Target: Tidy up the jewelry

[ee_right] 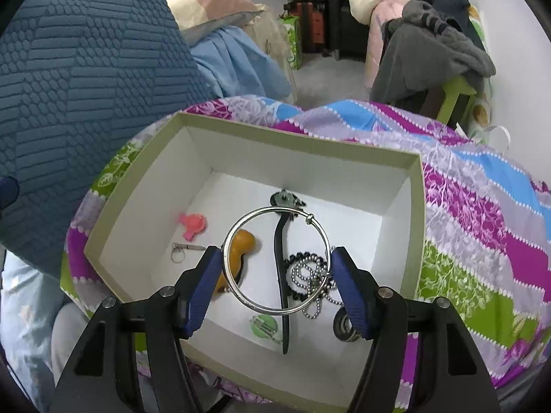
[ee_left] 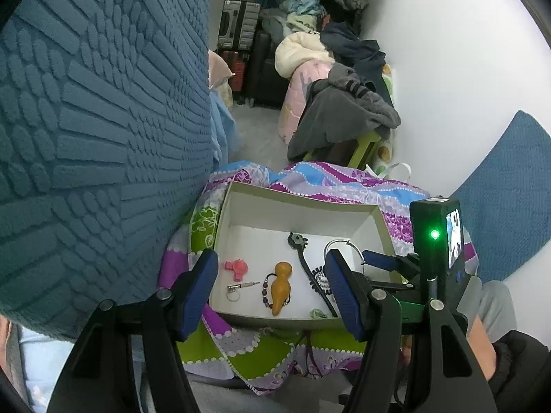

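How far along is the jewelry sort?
Mostly done: the box already holds the orange pendant, pink charm, bead chain and black strap. In hand: right gripper holds the silver hoop over the box, unreleased. Left gripper is open, empty.

Plain white wall [ee_left: 447,69] at right; pale floor [ee_left: 255,130] in the middle. Stacked suitcases [ee_left: 239,24] and heaped clothes [ee_left: 310,3] at the rear, a grey blanket [ee_right: 430,58] draped over what may be a green stool [ee_right: 454,93].
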`<state>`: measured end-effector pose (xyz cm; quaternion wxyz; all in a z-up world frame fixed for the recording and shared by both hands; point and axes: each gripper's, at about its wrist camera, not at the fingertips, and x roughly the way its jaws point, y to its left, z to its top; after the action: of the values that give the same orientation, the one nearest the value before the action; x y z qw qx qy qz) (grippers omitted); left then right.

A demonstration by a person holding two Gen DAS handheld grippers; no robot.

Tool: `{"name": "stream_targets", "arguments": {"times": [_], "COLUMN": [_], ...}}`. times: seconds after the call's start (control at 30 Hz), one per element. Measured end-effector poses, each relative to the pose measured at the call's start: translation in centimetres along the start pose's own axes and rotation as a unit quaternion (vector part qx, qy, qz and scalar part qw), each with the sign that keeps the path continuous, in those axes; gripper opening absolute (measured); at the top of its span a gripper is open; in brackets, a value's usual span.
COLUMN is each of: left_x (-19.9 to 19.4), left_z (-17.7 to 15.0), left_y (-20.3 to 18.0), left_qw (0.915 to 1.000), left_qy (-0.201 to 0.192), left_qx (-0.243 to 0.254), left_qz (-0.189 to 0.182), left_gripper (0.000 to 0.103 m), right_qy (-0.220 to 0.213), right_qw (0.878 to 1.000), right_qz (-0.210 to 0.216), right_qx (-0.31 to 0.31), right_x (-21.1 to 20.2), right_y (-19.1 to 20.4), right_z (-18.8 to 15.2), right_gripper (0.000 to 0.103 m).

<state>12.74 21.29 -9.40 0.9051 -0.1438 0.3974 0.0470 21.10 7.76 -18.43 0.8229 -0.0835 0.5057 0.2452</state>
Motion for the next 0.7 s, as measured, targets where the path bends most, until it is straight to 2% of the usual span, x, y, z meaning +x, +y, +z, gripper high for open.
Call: {"name": "stream_targets", "arguments": {"times": [0.07,0.13,0.2,0.27,0.33,0.4,0.53,0.7], "left_x": [0.2,0.2,0.1,-0.2,-0.7,-1.5,-3.8,-6.7], "left_z": [0.1,0.2,0.5,0.8,1.3,1.9,3.3,4.8], "left_y": [-0.2,-0.4,-0.6,-0.8,-0.9,-1.2,-2.2,-4.5], "left_qw": [1.0000,1.0000,0.9999,0.9999,0.9999,0.9998,0.9992,0.9973], "left_qy": [0.001,0.001,0.001,0.002,-0.003,-0.010,-0.031,-0.057], "left_qx": [0.001,0.001,0.003,0.003,0.000,0.001,0.010,0.040], "left_qz": [0.004,0.008,0.016,0.014,0.014,0.015,0.021,0.024], "left_gripper": [0.065,0.065,0.065,0.065,0.065,0.065,0.074,0.076], "right_qy": [-0.001,-0.009,-0.016,-0.026,-0.042,-0.063,-0.107,-0.161], "right_qw": [1.000,1.000,1.000,0.999,0.999,0.997,0.993,0.986], "right_qz": [0.008,0.010,0.010,0.009,0.010,0.006,0.003,0.002], "right_qx": [0.009,0.016,0.019,0.023,0.033,0.036,0.044,0.049], "right_x": [-0.3,-1.0,-1.8,-2.9,-4.7,-6.7,-11.5,-17.5], "right_y": [-0.4,-0.6,-0.9,-1.3,-2.0,-2.3,-2.9,-3.3], "right_z": [0.0,0.2,0.7,1.3,1.9,2.6,4.1,5.4], "right_gripper": [0.069,0.081,0.083,0.090,0.100,0.103,0.103,0.103]}}
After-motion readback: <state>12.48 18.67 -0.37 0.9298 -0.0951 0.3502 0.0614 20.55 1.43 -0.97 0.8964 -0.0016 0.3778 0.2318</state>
